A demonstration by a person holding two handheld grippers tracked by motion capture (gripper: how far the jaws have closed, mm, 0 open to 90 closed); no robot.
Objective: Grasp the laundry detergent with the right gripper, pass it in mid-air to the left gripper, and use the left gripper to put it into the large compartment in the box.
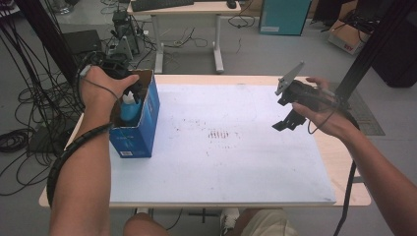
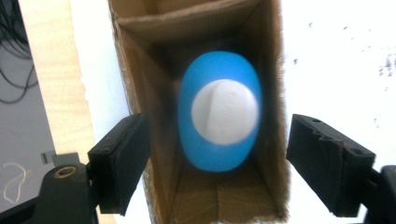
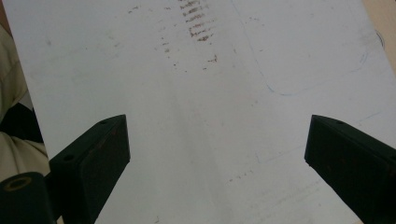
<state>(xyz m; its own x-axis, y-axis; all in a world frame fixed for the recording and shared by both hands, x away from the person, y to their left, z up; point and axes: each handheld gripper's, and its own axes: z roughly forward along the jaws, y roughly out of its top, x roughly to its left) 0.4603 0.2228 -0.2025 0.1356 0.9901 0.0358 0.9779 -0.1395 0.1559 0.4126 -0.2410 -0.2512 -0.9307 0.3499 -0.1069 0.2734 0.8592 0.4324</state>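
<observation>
A blue bottle (image 2: 219, 112) with a white cap stands upright inside an open blue cardboard box (image 1: 140, 118) at the table's left. The bottle (image 1: 131, 108) pokes up between the box walls in the high view. My left gripper (image 2: 217, 163) hovers straight above the box mouth, its jaws wide apart and clear of the bottle, with nothing touching the pads. Over the table's right side, my right gripper (image 1: 285, 123) hangs in the air, tilted down. In the right gripper view it (image 3: 217, 163) is open, with just the white sheet beneath.
A white sheet (image 1: 236, 162) with brown smudges (image 1: 219, 133) covers most of the wooden table (image 1: 344, 162). Beyond the far edge stand a desk (image 1: 187, 29), cables on the floor and boxes. A black frame post (image 1: 373, 44) rises at the right.
</observation>
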